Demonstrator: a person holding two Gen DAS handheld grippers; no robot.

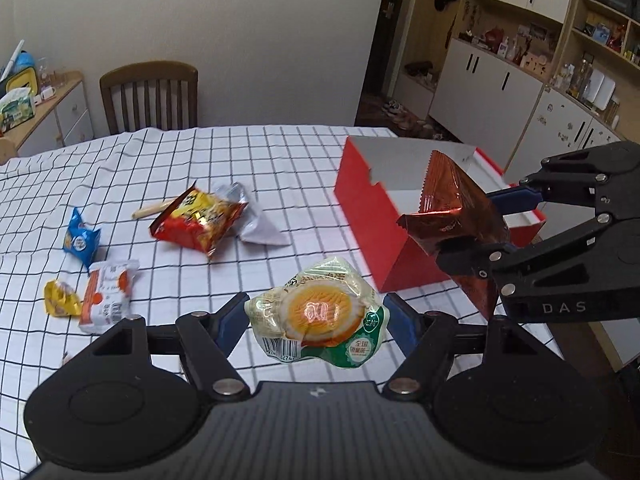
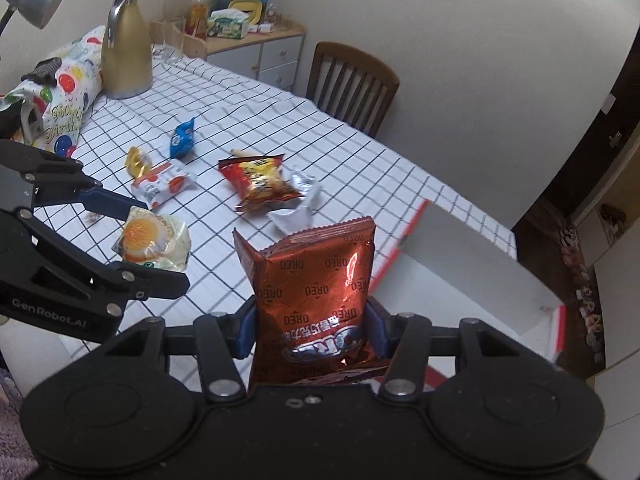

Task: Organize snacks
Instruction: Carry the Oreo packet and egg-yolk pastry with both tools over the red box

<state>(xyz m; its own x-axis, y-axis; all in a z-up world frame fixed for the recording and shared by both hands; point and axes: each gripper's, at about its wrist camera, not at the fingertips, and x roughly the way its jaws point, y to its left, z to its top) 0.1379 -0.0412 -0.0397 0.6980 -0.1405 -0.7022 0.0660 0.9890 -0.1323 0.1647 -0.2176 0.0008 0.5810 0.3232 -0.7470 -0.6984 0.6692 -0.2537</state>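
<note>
holding a snack apiece, both tongs were clamped: the left gripper [image 1: 316, 320] was closed on a clear-wrapped cake [image 1: 320, 316] with an orange round face, lifted off the checked cloth [image 1: 200, 160], and the right gripper [image 2: 310, 330] was closed on the lower part of a shiny brown cookie bag [image 2: 312, 292], which stood upright between its pads. in the left wrist view the bag hung near the red box [image 1: 364, 196], over its near corner or just short of it; i could not tell which. the box looked empty, pale inside, open at the top.

judging from that, the step in hand was dropping the bag into the box. it would go best if the bag were carried past the red near wall and lowered until its bottom was below the rim before the pads parted, since a stiff tall bag could tip back out. the cake should wait on its own side until the other tool was out.

room was fair: the box sat at the table's right edge with floor beyond, so any push that way was risky. the red chip bag [image 1: 196, 220], silver wrapper [image 1: 256, 220], blue packet [image 1: 82, 240], white-and-orange packet [image 1: 106, 296] and small yellow packet [image 1: 60, 300] lay well apart from the box, leaving open cloth between.
</note>
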